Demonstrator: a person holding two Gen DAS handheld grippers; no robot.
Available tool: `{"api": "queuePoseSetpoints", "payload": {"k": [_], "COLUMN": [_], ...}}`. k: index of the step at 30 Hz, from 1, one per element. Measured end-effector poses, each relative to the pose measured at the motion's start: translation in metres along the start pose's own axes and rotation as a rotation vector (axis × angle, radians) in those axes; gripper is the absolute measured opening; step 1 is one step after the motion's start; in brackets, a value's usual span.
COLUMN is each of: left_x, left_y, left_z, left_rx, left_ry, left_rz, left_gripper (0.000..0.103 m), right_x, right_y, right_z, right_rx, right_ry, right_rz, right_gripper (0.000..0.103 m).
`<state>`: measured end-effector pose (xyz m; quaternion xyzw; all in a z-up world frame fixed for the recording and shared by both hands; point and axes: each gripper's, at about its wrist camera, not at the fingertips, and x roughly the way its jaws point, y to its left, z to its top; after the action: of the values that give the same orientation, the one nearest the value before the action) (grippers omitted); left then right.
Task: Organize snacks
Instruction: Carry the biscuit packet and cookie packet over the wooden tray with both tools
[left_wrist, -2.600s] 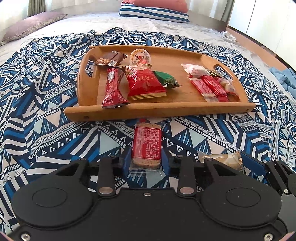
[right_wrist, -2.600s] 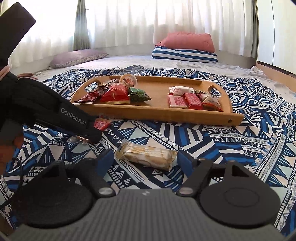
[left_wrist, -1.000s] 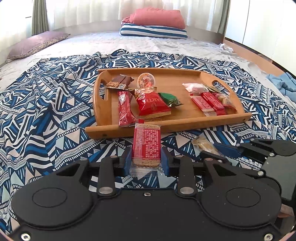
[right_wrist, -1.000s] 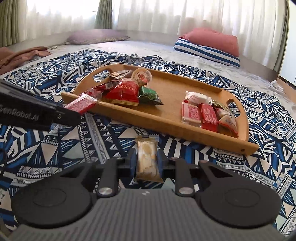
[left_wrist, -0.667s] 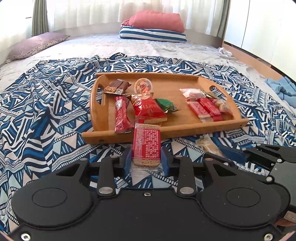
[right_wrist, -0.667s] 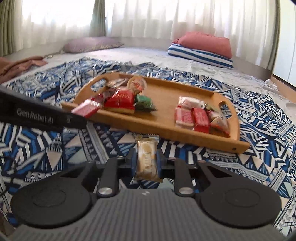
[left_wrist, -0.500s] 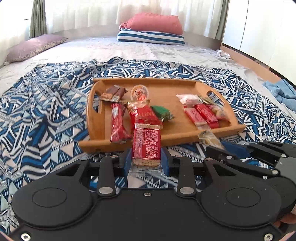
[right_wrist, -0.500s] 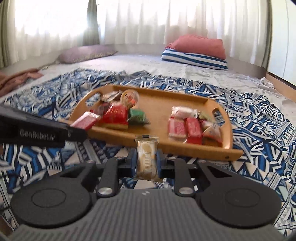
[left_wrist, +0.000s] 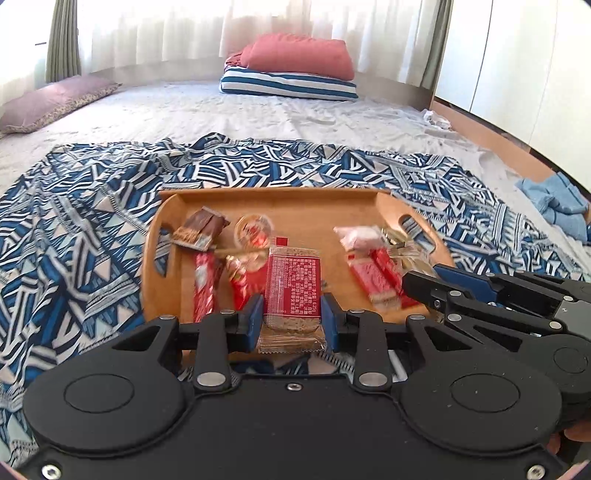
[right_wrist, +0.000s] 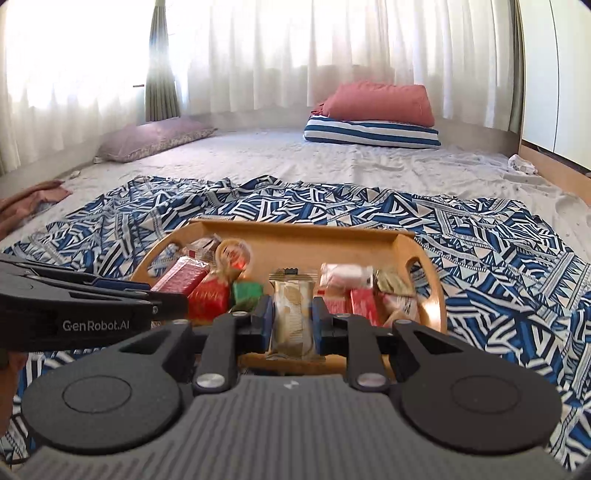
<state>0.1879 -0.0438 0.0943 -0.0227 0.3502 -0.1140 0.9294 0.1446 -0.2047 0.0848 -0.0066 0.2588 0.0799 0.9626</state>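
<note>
- My left claw (left_wrist: 292, 318) is clamped on a flat red-and-clear plastic-wrapped cracker bar (left_wrist: 292, 286), pads pinching its lower long edges; it rides in the air before the shallow wooden tray with cut-out handles (left_wrist: 162, 221).
- My right claw (right_wrist: 292, 320) is clenched on a slim pale-gold foil-wrapped wafer packet (right_wrist: 291, 314), gripped across the middle, also aloft at the tray's near rim.
- Both feel like featherweights to me: crinkly, slick film over brittle biscuit. I judge a hard squeeze would crumble them.
- Best hold is where I have it, on the solid body, not the loose crimped end seals.
- The tray sits on a blue-and-white geometric patterned blanket (left_wrist: 74, 229) on the bed, with red packets grouped left and right and bare wood between.
</note>
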Motion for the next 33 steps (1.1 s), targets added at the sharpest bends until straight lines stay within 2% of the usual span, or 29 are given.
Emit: {"api": "queuePoseSetpoints", "payload": {"k": [11, 18, 33], "left_x": [0.055, 0.091, 0.145], "left_y": [0.007, 0.019, 0.030], "left_z": [0.051, 0.080, 0.090], "left_rx": [-0.024, -0.057, -0.163], "left_ry": [0.032, 0.048, 0.091], "left_rz": [-0.039, -0.038, -0.055], "left_gripper": [0.031, 0.031, 0.031], "right_x": [0.047, 0.081, 0.135], "right_y": [-0.024, -0.045, -0.060], "right_z": [0.040, 0.063, 0.072], "right_rx": [0.026, 0.104, 0.220], "right_ry": [0.029, 0.063, 0.133], "right_rz": [-0.010, 0.001, 0.029], "right_gripper": [0.026, 0.026, 0.026]}}
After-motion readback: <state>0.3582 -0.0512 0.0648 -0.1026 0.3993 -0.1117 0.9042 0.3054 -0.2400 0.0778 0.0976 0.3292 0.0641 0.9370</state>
